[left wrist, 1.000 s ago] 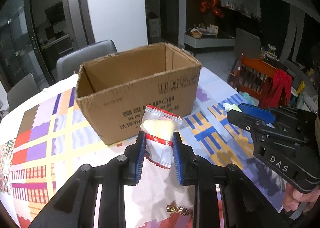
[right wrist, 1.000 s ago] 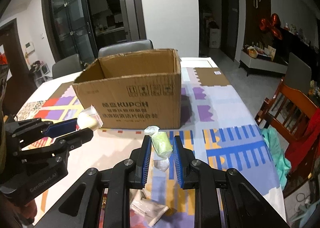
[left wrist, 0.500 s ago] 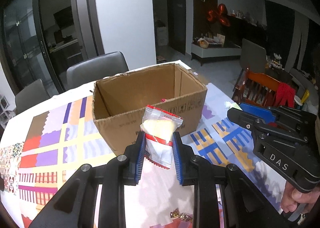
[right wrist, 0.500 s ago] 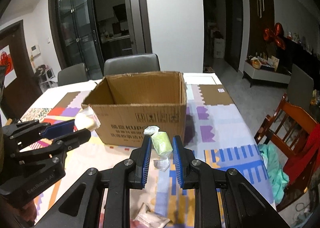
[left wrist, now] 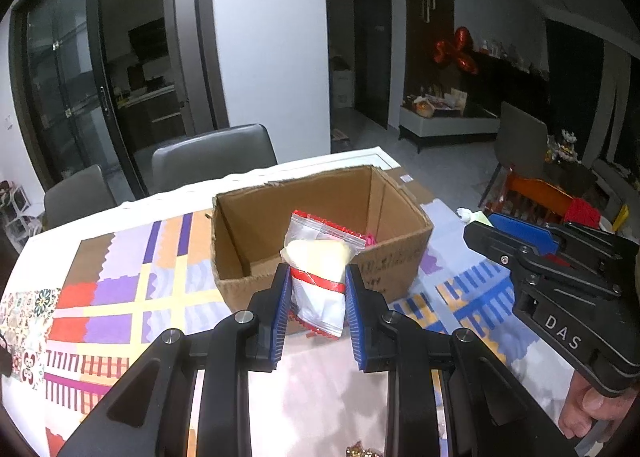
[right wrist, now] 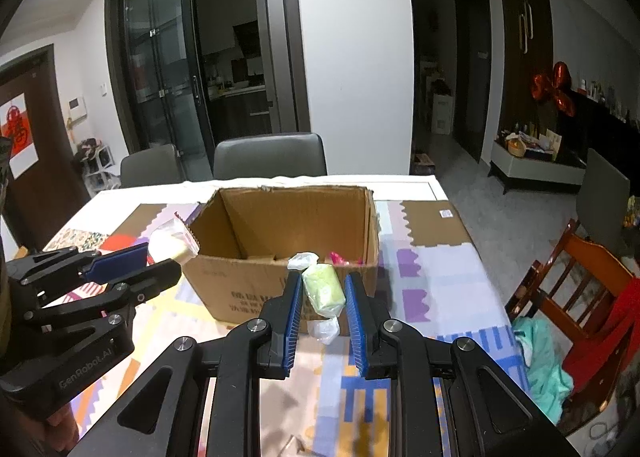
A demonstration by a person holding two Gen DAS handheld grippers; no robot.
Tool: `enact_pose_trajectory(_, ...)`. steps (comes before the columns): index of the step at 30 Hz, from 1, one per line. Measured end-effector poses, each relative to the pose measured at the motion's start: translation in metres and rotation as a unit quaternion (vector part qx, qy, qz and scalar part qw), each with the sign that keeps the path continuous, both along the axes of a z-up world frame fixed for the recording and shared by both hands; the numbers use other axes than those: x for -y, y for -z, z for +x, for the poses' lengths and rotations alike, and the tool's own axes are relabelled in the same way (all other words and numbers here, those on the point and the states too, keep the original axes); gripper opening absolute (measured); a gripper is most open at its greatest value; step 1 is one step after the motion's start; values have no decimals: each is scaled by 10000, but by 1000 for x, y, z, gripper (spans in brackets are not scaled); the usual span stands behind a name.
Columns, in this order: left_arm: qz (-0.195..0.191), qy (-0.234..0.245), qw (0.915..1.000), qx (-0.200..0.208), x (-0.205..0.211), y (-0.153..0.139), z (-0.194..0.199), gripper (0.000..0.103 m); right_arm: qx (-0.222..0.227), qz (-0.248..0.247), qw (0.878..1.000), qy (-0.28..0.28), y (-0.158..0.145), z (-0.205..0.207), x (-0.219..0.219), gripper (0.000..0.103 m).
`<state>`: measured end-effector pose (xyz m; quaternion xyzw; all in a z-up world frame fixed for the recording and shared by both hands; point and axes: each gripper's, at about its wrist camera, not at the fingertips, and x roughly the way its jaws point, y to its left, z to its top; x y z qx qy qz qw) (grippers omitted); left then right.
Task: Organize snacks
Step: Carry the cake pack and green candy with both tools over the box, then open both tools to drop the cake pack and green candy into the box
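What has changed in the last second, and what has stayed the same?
Both tongs rose and came nearer the cardboard box, so its inside now shows. The left tongs carry the red and white packet; the right tongs carry the green candy. Nothing was released; the box stayed on the table.

Brown box (left wrist: pixel 320 225), red-trimmed clear packet (left wrist: pixel 318 277)
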<state>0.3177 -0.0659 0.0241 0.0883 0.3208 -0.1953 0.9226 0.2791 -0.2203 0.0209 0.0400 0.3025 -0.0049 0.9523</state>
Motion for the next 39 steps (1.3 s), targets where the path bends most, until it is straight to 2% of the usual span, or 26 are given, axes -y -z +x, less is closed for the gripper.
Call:
enact_pose_trajectory(16, -390, -362, 9985, 116, -9, -10, 34, 27, 184, -141, 9997, -50, -24, 31, -4, 23)
enact_pose_trajectory(27, -466, -604, 9971, 68, -10, -1, 57, 27, 257, -205, 9994, -93, -29, 56, -8, 23)
enact_pose_trajectory(39, -500, -945, 9943, 33, -11, 16, 86, 27, 186, -196, 9996, -76, -20, 88, -10, 23)
